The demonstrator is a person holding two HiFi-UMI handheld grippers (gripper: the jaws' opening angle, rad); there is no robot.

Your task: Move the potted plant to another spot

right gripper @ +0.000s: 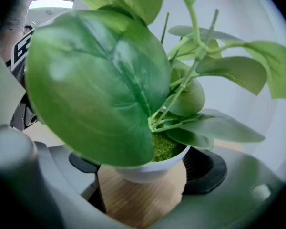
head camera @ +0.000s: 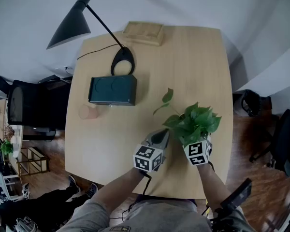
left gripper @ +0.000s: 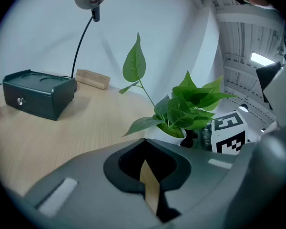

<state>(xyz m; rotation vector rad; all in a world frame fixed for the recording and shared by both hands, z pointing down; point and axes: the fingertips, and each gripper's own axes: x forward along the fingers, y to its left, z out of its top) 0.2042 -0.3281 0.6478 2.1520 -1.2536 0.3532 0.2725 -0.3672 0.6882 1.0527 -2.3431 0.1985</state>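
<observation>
Sitting on the counter (head camera: 135,129) near its front right edge, the potted plant (head camera: 195,122) has its white pot between the two jaws of the right gripper (right gripper: 143,178). Those jaws stand wide apart and do not seem to squeeze the pot. The left gripper (left gripper: 148,175) is closed tight on nothing, just beside the plant. A lamp (head camera: 72,23) and a dark green box (head camera: 112,90) stand farther back.
</observation>
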